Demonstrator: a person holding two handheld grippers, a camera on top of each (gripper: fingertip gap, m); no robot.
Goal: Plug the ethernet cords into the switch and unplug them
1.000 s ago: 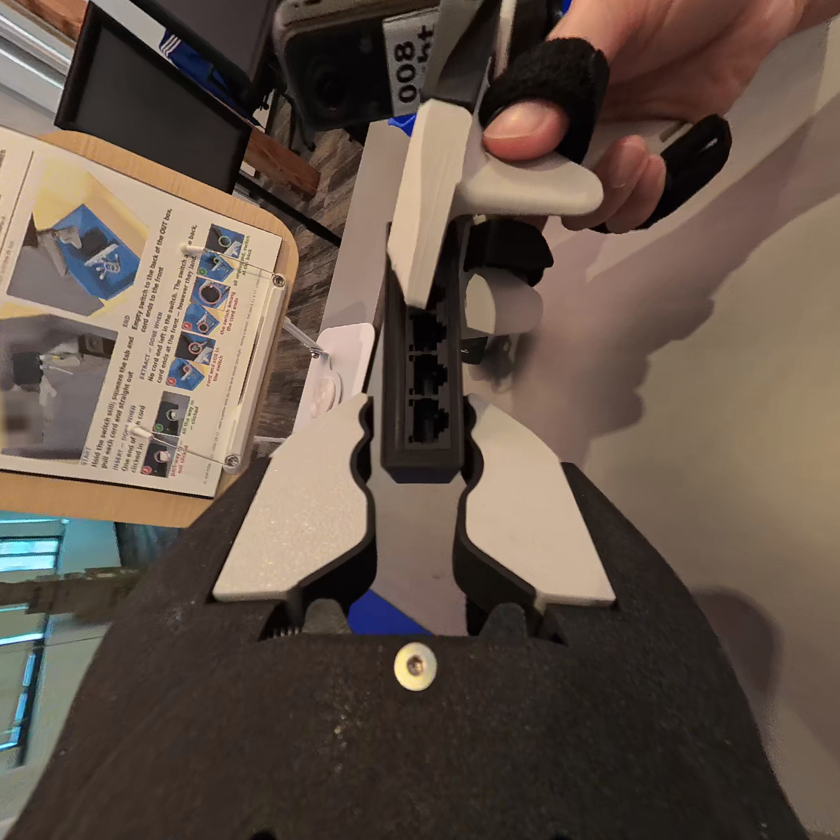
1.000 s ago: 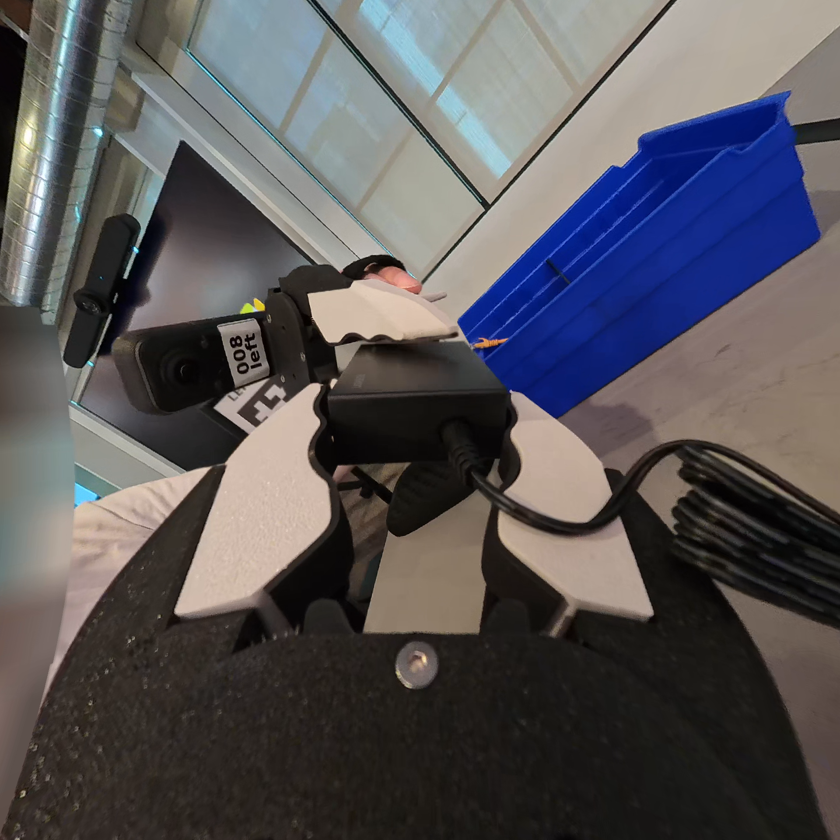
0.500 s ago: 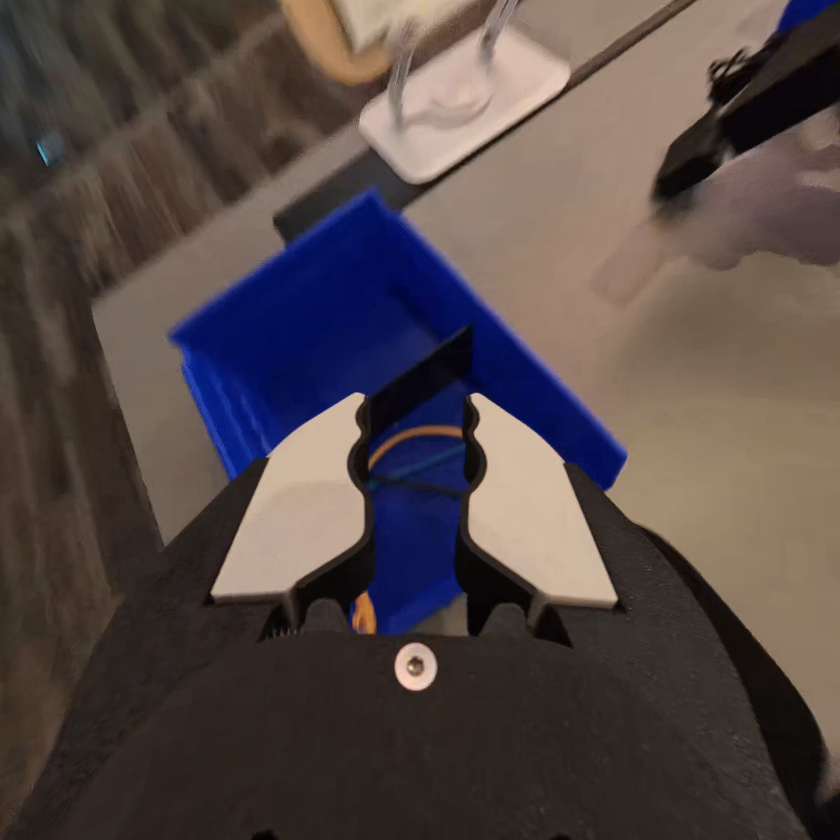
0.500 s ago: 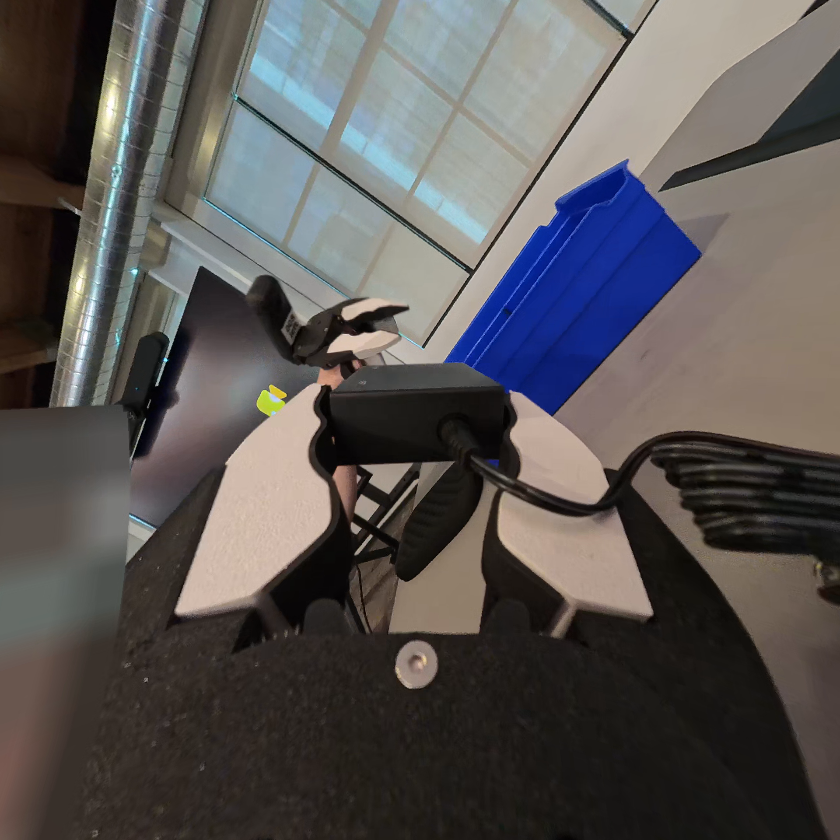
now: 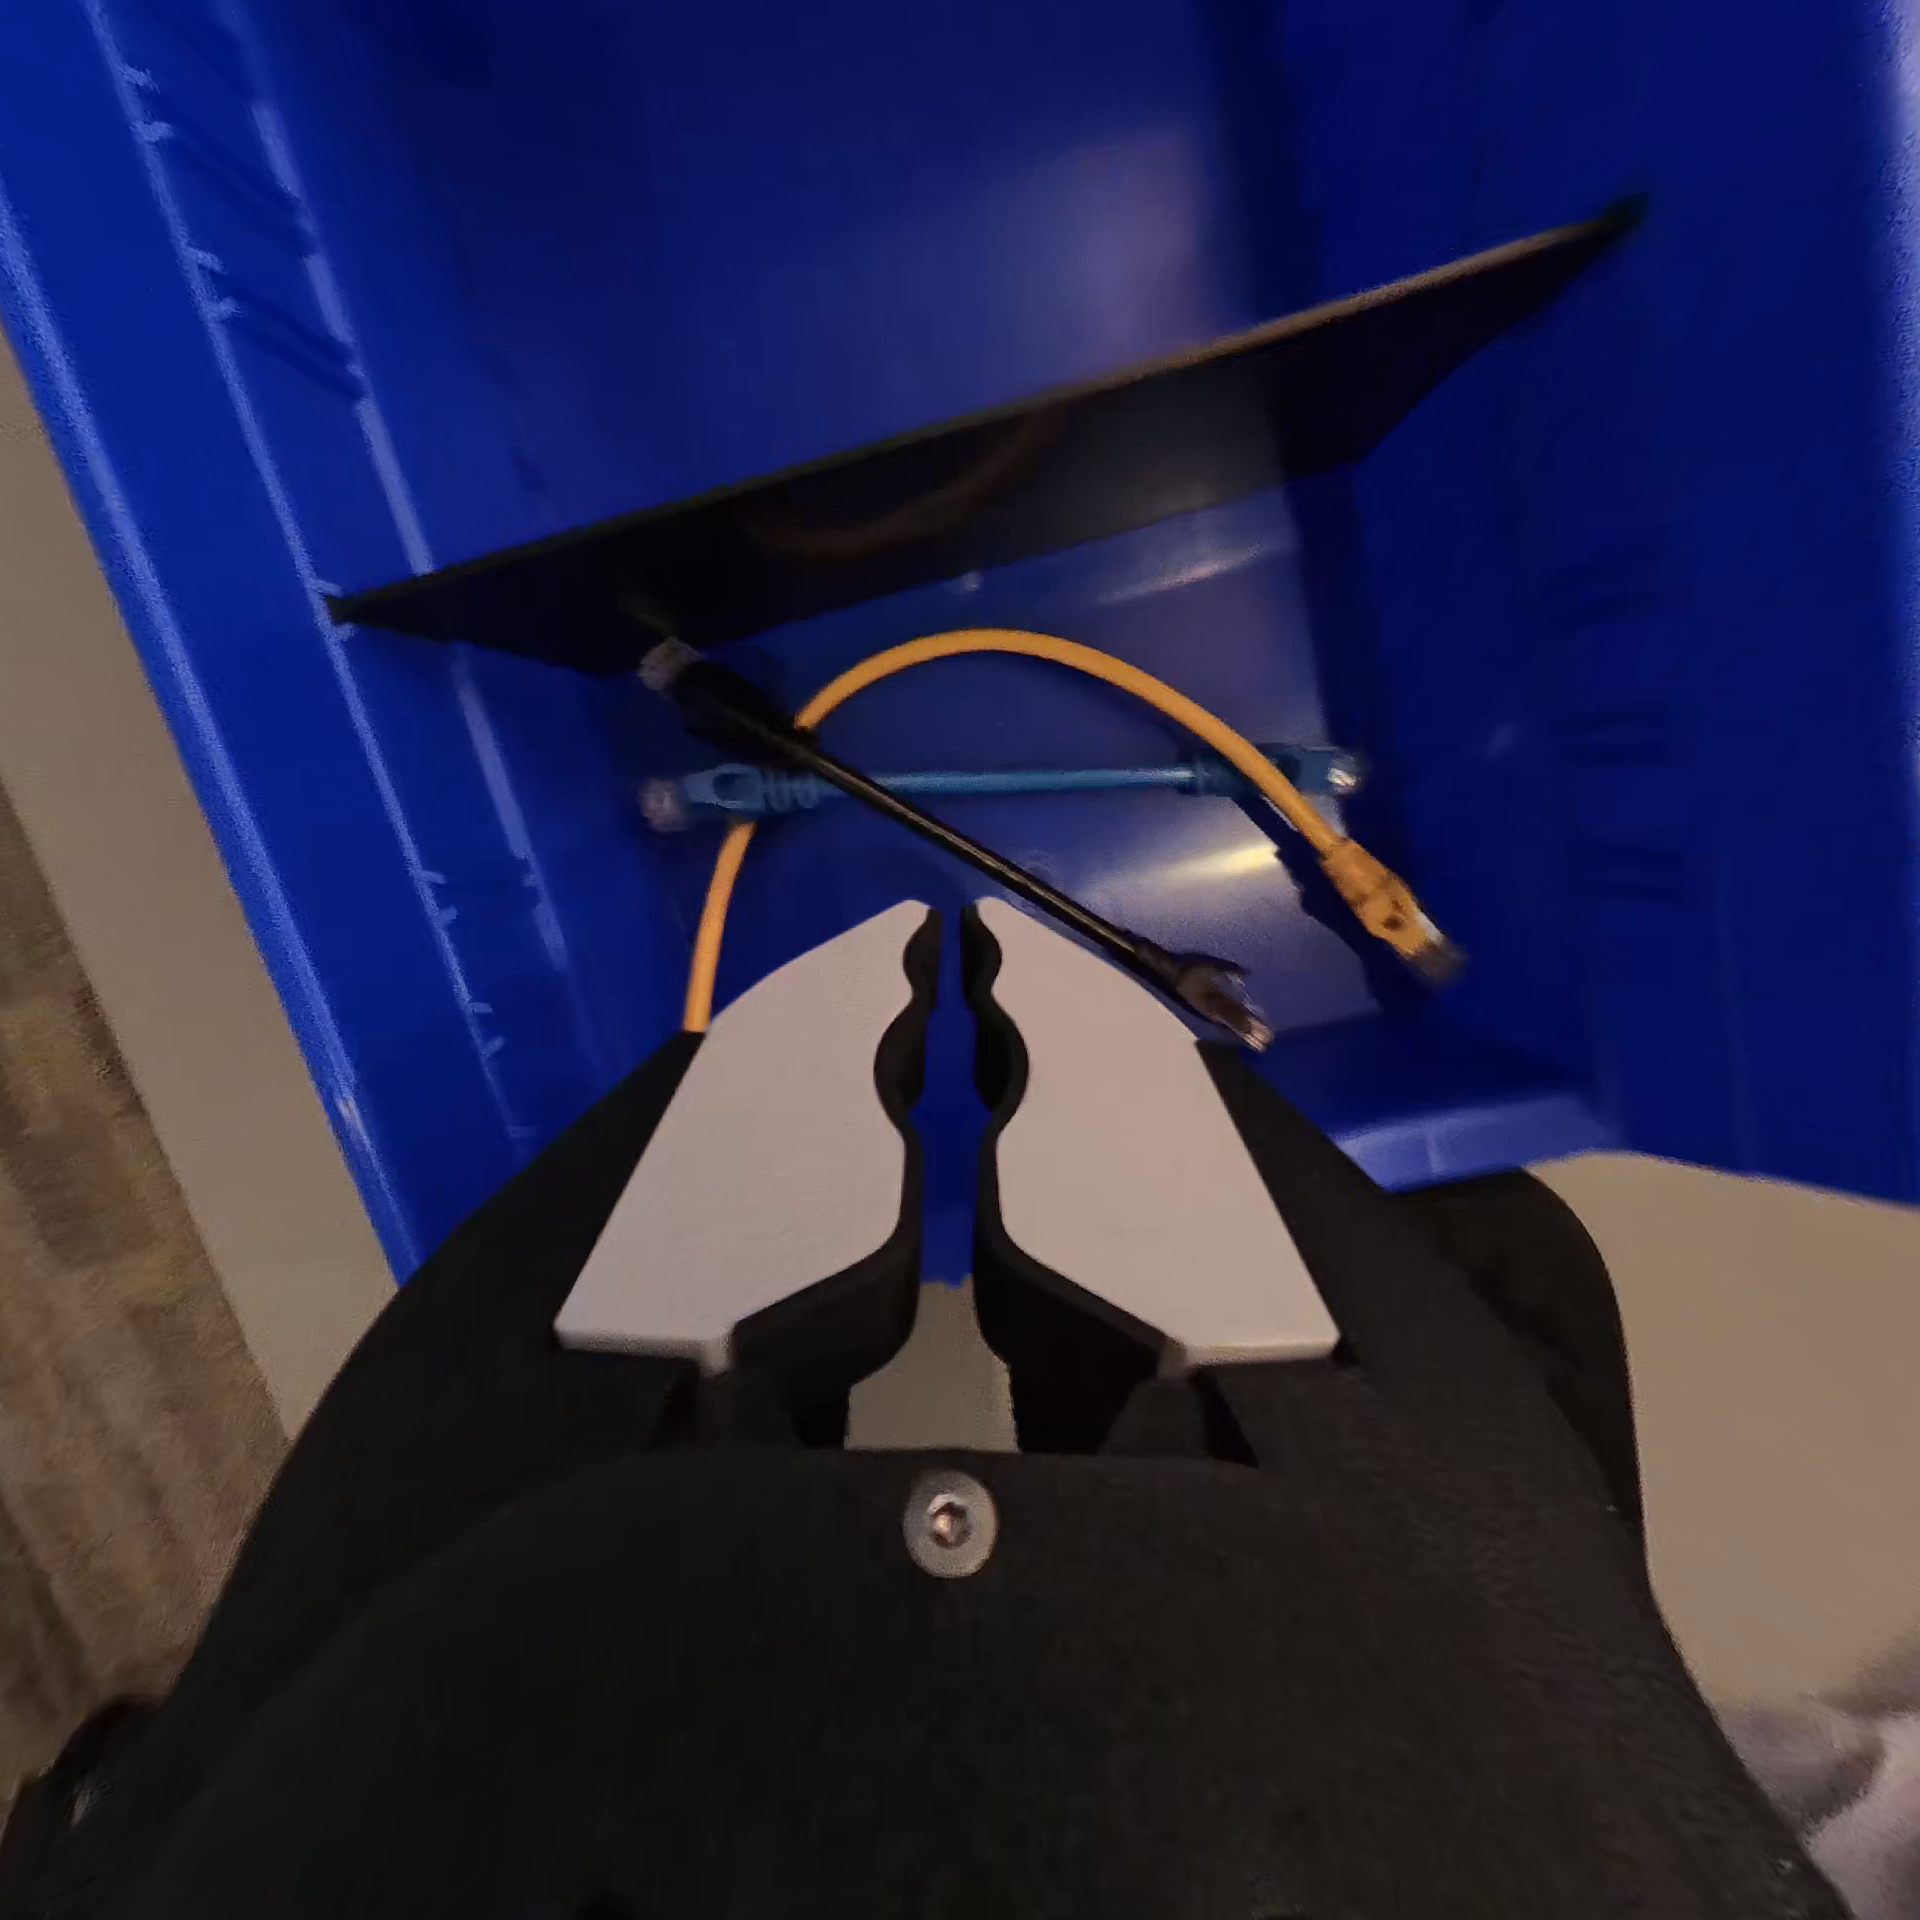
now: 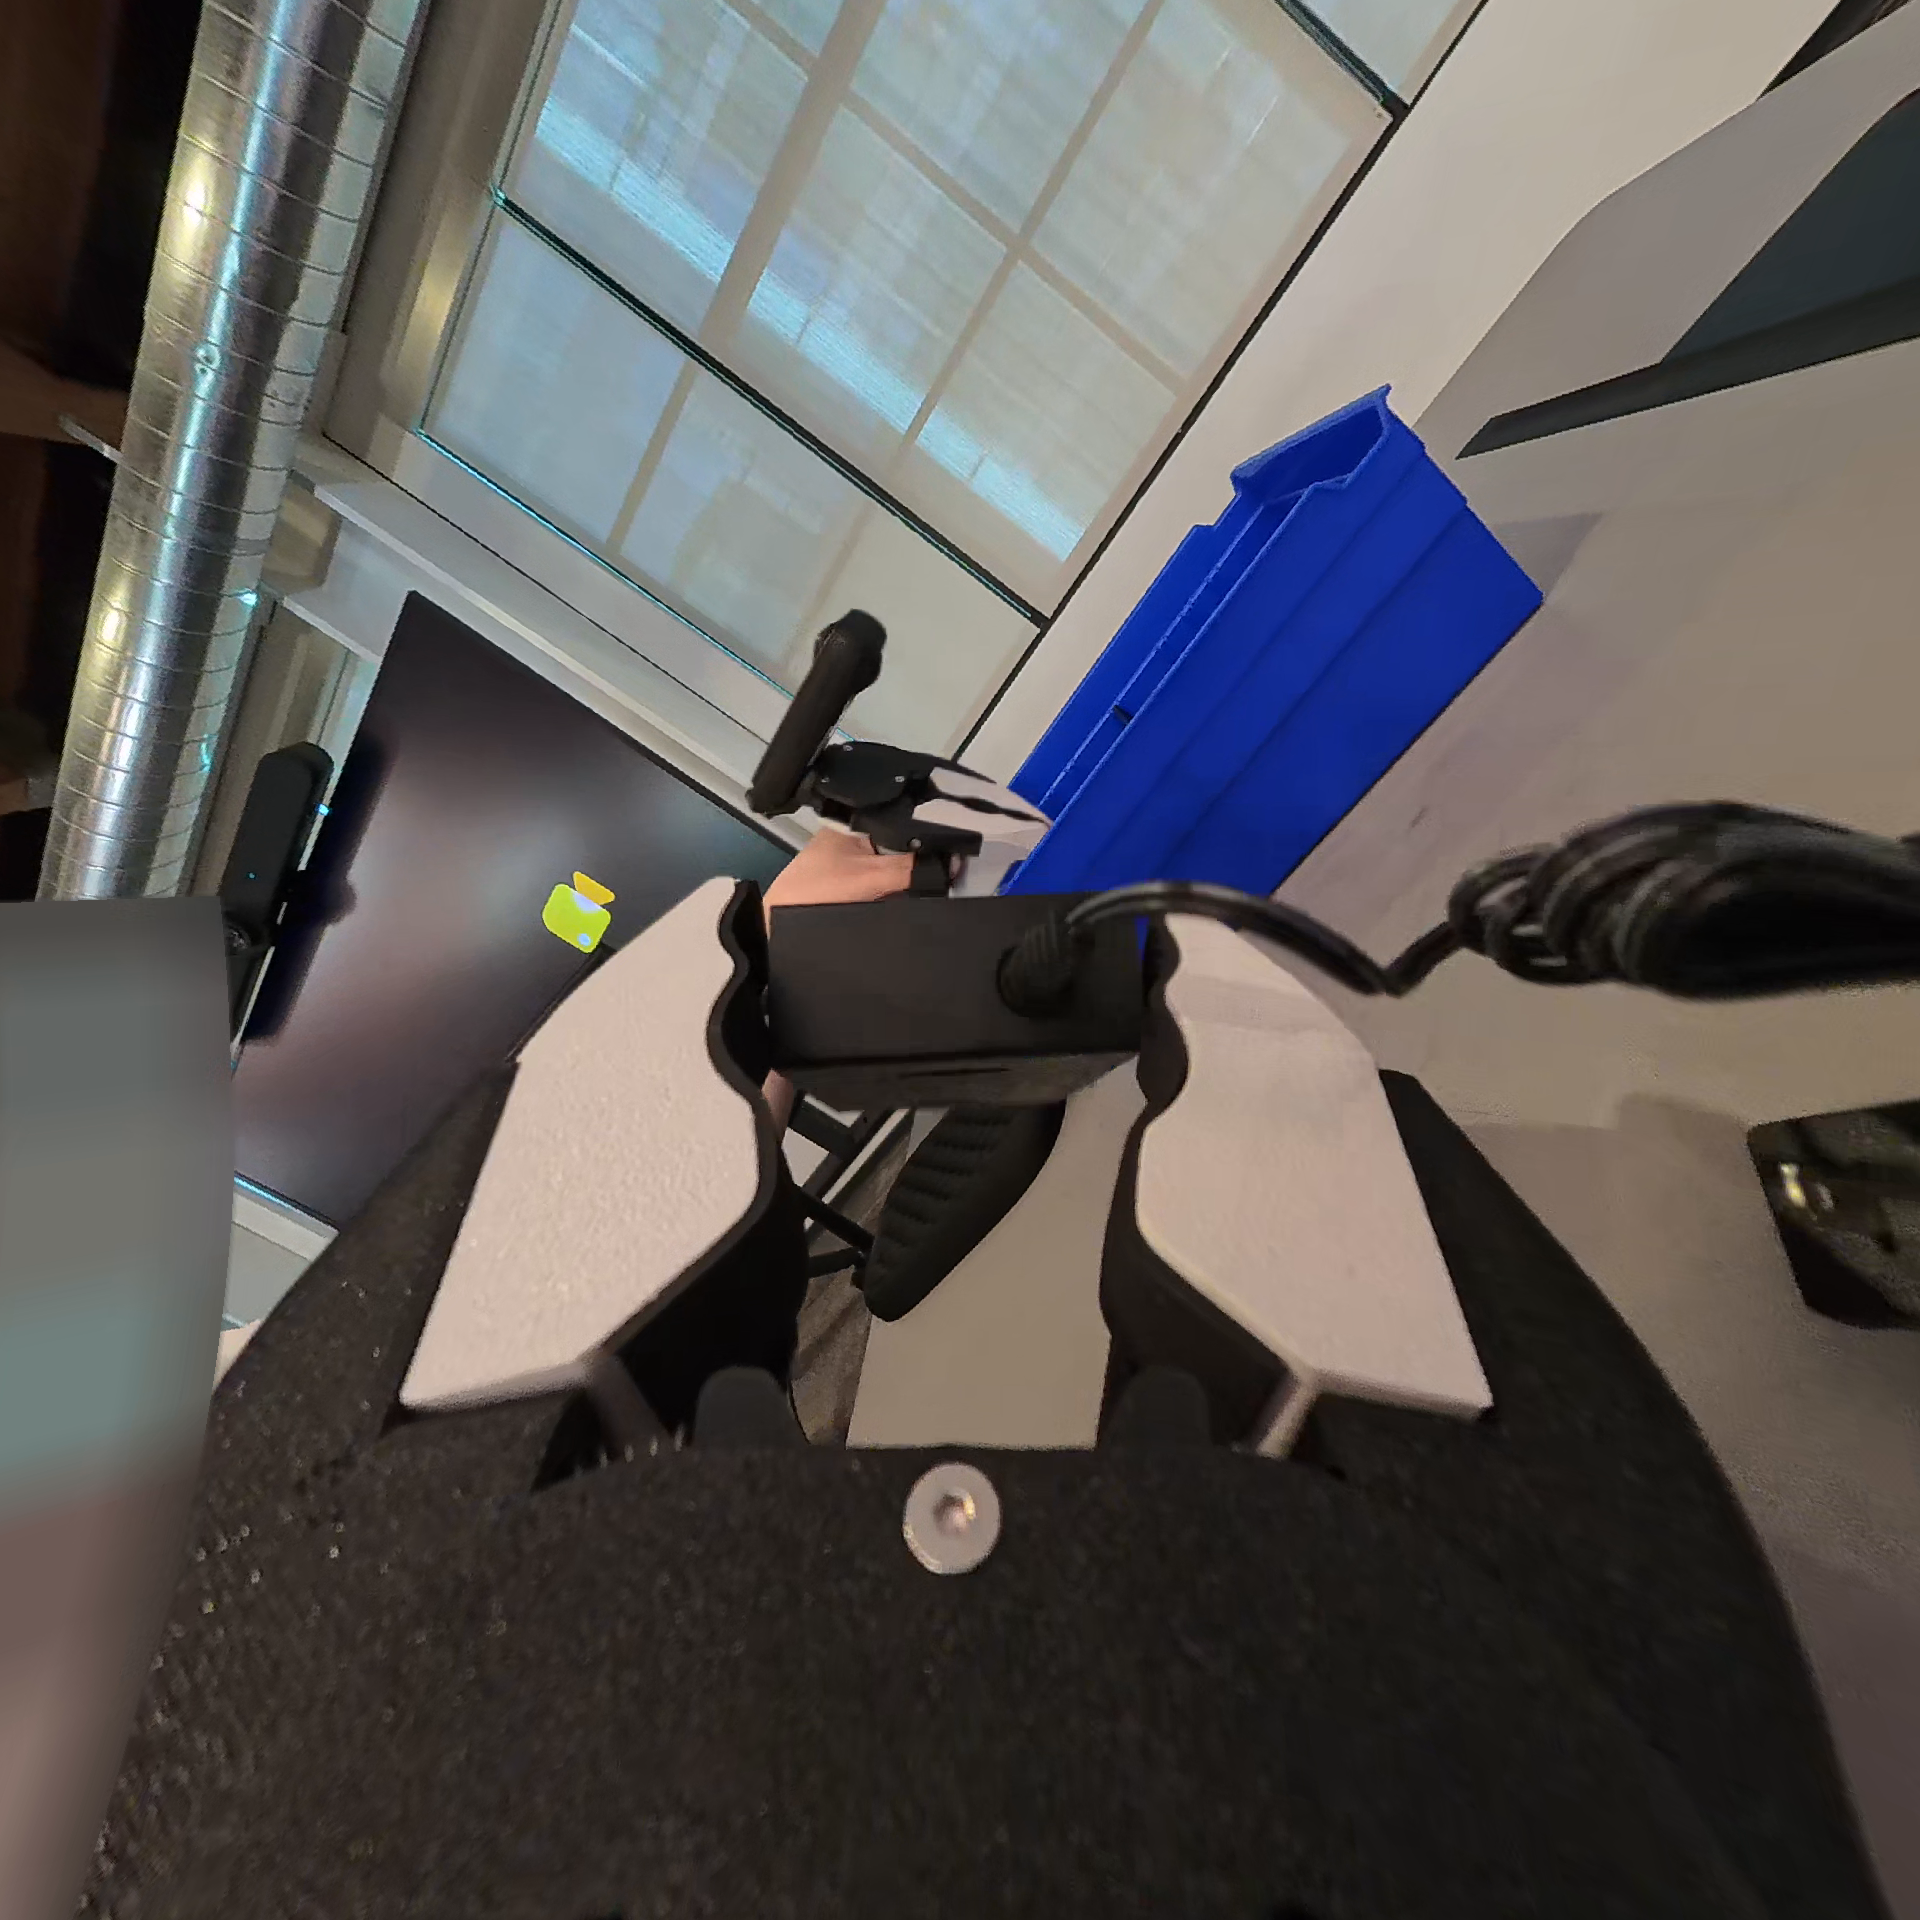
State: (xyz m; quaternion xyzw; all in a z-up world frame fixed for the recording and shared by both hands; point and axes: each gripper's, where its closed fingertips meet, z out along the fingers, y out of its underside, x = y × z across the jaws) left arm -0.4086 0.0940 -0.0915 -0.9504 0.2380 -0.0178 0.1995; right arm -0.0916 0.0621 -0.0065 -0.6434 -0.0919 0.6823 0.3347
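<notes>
1. The left gripper (image 5: 951,920) hangs over the open blue bin (image 5: 1662,520), its fingers drawn almost together with only a thin slit between the pads and nothing in that slit.
2. On the bin floor, in the compartment on the near side of a black divider (image 5: 1039,488), lie three short ethernet cords – a yellow cord (image 5: 1039,649) bent in an arch, a blue cord (image 5: 997,779) lying straight across, and a black cord (image 5: 935,831) running diagonally over both.
3. The black cord's near plug (image 5: 1221,997) lies just right of the left gripper's fingertips, apart from them; the yellow cord's plug (image 5: 1382,914) rests farther right.
4. The right gripper (image 6: 951,977) is clamped on the black switch (image 6: 935,987) – both pads press on its short ends, and it is held up off the table.
5. A black power cable (image 6: 1247,925) leaves the switch's facing side and runs right to a coiled bundle (image 6: 1714,904).
6. In the right wrist view the bin stands on the grey table (image 6: 1662,727) beyond the switch, with the left gripper at its edge.
</notes>
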